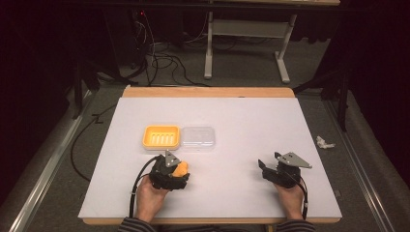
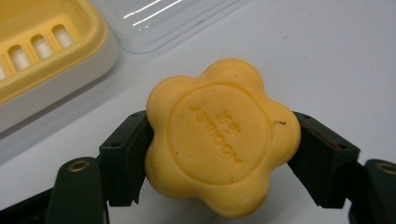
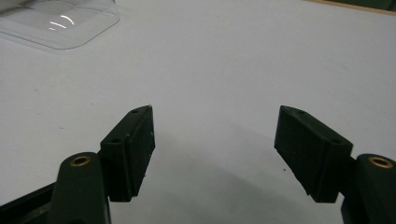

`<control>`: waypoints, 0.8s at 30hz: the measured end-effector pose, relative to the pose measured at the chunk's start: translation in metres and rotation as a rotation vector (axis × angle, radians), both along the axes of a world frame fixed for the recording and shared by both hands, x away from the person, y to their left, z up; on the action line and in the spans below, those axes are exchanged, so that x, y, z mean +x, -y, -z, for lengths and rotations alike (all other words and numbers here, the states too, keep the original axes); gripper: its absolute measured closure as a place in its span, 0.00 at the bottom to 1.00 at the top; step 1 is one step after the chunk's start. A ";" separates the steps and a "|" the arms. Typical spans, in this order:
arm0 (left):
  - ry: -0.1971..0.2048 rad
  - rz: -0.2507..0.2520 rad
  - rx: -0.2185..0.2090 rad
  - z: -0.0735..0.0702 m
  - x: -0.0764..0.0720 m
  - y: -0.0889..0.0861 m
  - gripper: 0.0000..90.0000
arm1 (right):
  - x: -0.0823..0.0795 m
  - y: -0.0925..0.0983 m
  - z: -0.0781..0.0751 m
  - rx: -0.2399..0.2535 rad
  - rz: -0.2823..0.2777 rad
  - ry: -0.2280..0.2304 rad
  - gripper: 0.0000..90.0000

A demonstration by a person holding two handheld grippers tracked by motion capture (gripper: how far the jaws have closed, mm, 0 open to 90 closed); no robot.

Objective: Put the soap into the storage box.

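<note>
At the lower left of the high view, the left gripper [image 1: 180,170] clamped one flower-shaped yellow soap [image 2: 219,142] between both jaws. At lower right, the right gripper [image 1: 265,166] held nothing, jaws wide apart. Beyond, mid-frame, lay one yellow soap dish [image 1: 161,136] touching one clear lid [image 1: 198,138].

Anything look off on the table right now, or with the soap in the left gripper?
Nothing stands out. The left gripper holds the flower-shaped yellow soap squarely between its pads, apart from a small dark speck on it. The yellow soap tray and clear lid sit side by side, flat. The right gripper is open and empty.
</note>
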State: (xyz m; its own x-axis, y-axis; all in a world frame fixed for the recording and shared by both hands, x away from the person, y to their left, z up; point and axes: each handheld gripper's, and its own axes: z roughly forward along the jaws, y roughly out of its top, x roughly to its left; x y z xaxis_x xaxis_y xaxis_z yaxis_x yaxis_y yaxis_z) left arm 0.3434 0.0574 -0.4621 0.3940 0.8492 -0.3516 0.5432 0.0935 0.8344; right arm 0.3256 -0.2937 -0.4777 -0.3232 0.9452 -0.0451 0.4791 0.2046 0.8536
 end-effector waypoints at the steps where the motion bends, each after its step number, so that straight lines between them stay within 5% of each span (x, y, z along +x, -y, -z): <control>1: 0.000 0.000 0.000 0.000 0.000 0.000 0.31 | 0.000 0.000 0.000 0.000 0.000 0.000 0.33; 11: 0.031 -0.016 -0.070 -0.022 0.003 -0.010 0.31 | 0.000 -0.001 0.000 -0.006 -0.003 -0.004 0.33; 24: 0.051 -0.035 -0.104 -0.041 0.015 -0.019 0.31 | 0.000 0.000 0.000 -0.003 -0.002 -0.002 0.33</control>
State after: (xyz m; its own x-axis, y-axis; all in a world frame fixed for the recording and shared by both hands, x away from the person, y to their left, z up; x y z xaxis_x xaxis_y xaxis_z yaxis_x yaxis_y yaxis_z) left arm 0.3588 0.0763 -0.4207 0.3847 0.8226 -0.4187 0.4953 0.1989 0.8457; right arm 0.3258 -0.2933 -0.4779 -0.3256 0.9443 -0.0474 0.4805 0.2084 0.8518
